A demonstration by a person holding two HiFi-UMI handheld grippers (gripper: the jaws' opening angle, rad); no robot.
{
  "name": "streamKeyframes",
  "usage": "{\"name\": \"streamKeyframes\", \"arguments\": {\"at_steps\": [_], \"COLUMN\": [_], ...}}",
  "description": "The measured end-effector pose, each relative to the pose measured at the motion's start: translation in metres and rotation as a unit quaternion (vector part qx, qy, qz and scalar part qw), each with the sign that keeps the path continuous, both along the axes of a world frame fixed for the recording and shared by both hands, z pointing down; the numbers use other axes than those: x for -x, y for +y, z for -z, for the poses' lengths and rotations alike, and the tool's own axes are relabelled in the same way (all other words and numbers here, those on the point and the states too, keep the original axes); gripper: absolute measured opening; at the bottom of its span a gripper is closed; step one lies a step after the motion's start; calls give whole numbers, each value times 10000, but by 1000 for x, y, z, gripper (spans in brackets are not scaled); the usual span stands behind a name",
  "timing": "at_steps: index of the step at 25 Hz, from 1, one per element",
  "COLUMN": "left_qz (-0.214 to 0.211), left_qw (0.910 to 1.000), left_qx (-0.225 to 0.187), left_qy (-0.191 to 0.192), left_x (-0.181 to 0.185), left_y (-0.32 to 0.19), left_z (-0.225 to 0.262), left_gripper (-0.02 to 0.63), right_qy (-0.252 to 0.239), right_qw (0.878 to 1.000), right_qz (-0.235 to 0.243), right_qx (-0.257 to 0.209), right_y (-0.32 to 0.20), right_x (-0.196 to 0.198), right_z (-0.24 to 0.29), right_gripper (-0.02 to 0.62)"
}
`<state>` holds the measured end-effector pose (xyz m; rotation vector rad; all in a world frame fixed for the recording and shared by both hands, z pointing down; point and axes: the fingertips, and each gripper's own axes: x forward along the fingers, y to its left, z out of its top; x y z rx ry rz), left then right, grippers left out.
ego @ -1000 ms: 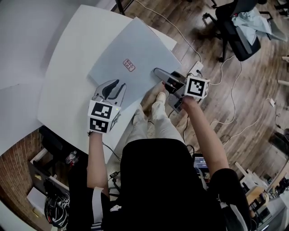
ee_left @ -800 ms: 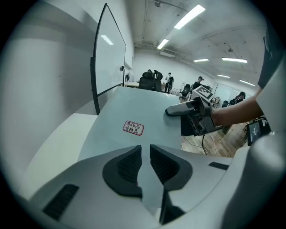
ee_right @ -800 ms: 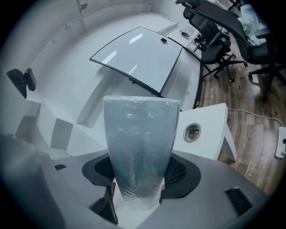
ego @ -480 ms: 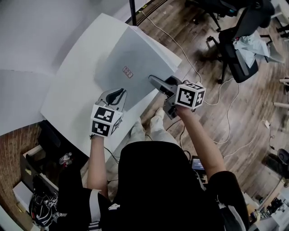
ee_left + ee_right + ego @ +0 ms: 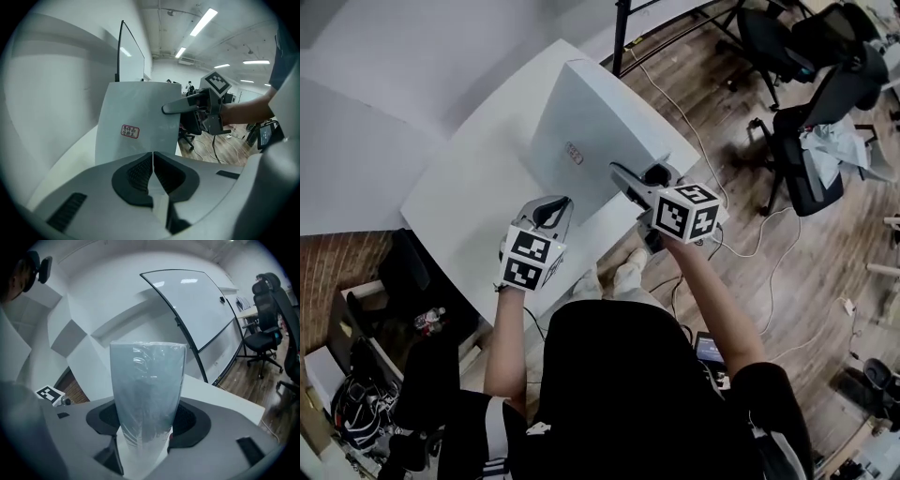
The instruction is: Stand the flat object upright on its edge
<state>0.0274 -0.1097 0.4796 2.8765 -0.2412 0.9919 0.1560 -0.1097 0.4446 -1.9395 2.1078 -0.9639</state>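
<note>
The flat object is a thin grey board in clear wrap with a small red label. It stands steeply tilted on the white table, its far edge raised. My right gripper is shut on the board's right edge; in the right gripper view the wrapped board rises from between the jaws of the right gripper. My left gripper is at the board's near corner. In the left gripper view its pads meet on a thin sliver of the board.
Black office chairs stand on the wood floor to the right, with a white cable trailing near the table edge. A black stand pole rises behind the table. A whiteboard leans beyond it. The person's legs are under the near edge.
The board has risen from lying flat on the table to a steep tilt. The left gripper's jaws have closed at its near corner. The right gripper has lifted with the edge.
</note>
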Motion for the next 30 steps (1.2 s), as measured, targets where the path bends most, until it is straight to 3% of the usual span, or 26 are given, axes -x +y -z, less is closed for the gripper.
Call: {"name": "streamKeyframes", "arguments": {"at_steps": [11,20,30], "left_qz": [604,1205,1828], "left_qw": [9981,9926,9829], "left_qx": [38,86,136], "left_qy": [63,137,147], "left_x": [41,86,134], "left_y": [-19,-36,-54], "left_z": [0,1,-5], "left_gripper": [23,23,23], "right_qy": [1129,2269,2709], "right_qw": [9935,9733,9622], "right_qz": [140,355,283], "right_qx": [-55,-25,-23], "right_y": [-45,-77,-113], "right_x": [40,81,108], "right_z": [20,26,29], "right_gripper": [287,287,287]}}
